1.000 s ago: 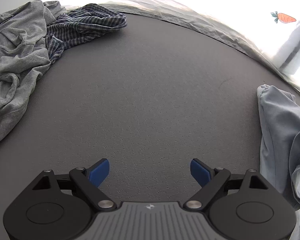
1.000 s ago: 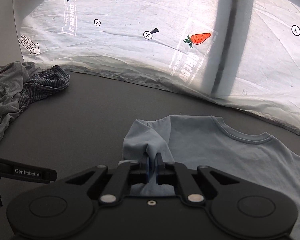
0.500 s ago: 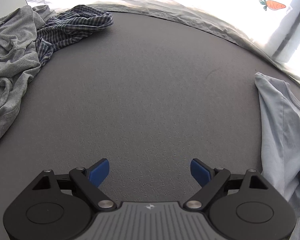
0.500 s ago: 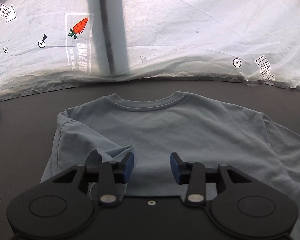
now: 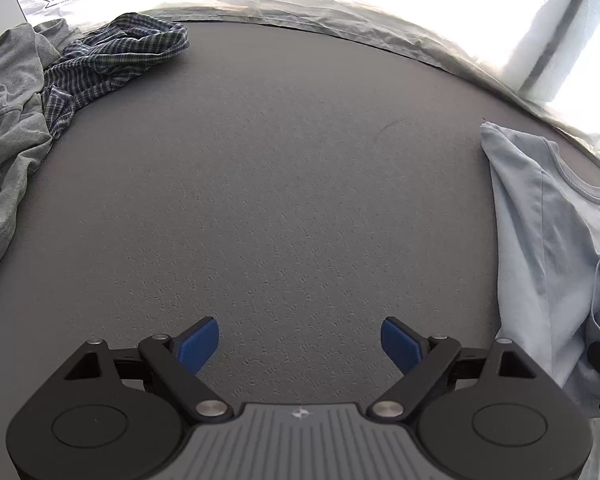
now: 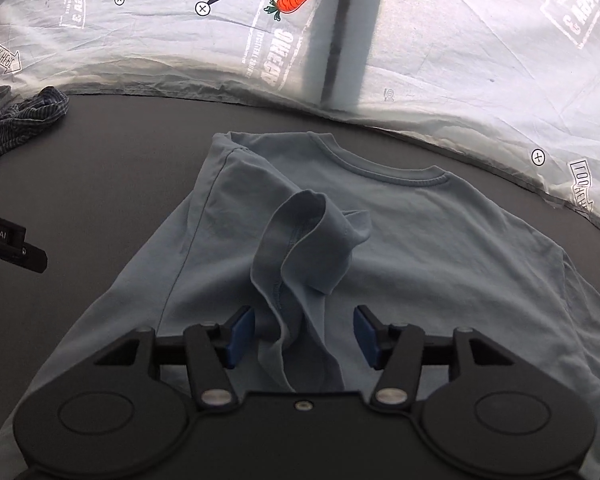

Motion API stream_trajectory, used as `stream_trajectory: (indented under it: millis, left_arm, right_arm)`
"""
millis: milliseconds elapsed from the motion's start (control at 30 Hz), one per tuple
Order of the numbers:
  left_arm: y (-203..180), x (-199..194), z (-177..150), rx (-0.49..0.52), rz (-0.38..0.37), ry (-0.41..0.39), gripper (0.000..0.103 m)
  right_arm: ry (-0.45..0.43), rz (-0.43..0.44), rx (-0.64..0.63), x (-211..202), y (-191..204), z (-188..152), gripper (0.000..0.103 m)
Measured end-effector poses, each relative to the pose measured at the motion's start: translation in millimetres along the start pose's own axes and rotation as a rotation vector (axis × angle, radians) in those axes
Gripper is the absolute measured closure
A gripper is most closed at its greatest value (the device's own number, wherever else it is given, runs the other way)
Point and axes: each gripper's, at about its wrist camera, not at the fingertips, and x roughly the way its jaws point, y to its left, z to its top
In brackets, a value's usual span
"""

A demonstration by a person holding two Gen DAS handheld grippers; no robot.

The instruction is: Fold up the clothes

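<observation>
Although both grippers hang over the same dark grey table, only the right gripper sits over the light blue T-shirt, which lies flat and face-down-or-up I cannot tell, its collar pointing away from the gripper toward the printed white sheet at the table's far edge. The shirt's long axis runs from that collar straight back under the right gripper, so the gripper looks up the length of the garment. Its blue pads stand spread apart, gripping nothing, and between them rises a loose, rumpled sleeve folded in over the shirt's body; the sleeve's hem stands up in a ridge just ahead of the jaws, with its lower part lying in the gap but not pinched. The left gripper is likewise spread wide and empty, over bare table off the shirt's left side; in its view the shirt shows only at the right margin. Far from the shirt, at the table's left rear corner, lie a plaid shirt and a grey garment in a heap. I judge the right hand the nearer one for flattening that sleeve, while the left would have to travel toward the shirt's left edge to help.
</observation>
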Motion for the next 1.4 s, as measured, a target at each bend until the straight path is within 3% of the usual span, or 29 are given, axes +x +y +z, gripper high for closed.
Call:
stream_trajectory:
  millis: [67, 200, 267, 333, 467, 600, 667, 733, 867, 1000, 1267, 1400]
  left_arm:
    - [0, 0, -2, 0.003, 0.003, 0.003, 0.014]
    - [2, 3, -3, -0.008, 0.007, 0.016, 0.014]
    - [4, 4, -3, -0.016, 0.008, 0.022, 0.014]
    - [4, 4, -2, -0.013, 0.009, 0.019, 0.014]
    - [2, 6, -1, -0.005, 0.012, 0.024, 0.014]
    - [-2, 6, -1, 0.002, 0.002, 0.024, 0.014]
    - [-4, 4, -2, 0.007, -0.001, 0.022, 0.014]
    - [-3, 1, -2, 0.001, -0.004, 0.018, 0.014]
    - [2, -7, -5, -0.022, -0.015, 0.013, 0.014]
    - [8, -26, -16, -0.04, -0.023, 0.0, 0.014]
    - [26, -71, -86, -0.057, -0.014, 0.002, 0.013]
    - [40, -85, -136, -0.083, 0.009, 0.046, 0.013]
  right_arm:
    - [0.007, -0.035, 0.063, 5, -15, -1, 0.061]
    - [0.023, -0.099, 0.26, 6, -56, -6, 0.058]
    - [0.045, -0.236, 0.278, 7, -64, -9, 0.064]
    - [0.051, -0.257, 0.335, 5, -77, -12, 0.064]
    - [0.002, -0.138, 0.445, -3, -91, -11, 0.059]
    - [0.03, -0.129, 0.409, 8, -83, -9, 0.05]
    - [0.045, -0.128, 0.389, 14, -78, -8, 0.055]
    - [0.061, -0.126, 0.369, 21, -74, -7, 0.068]
    - [0.086, -0.175, 0.354, 22, -79, -7, 0.069]
    - [0.047, -0.199, 0.411, -9, -100, -14, 0.069]
    - [-0.002, -0.05, 0.436, -80, -83, -46, 0.068]
    - [0.004, 0.028, 0.357, -103, -63, -63, 0.065]
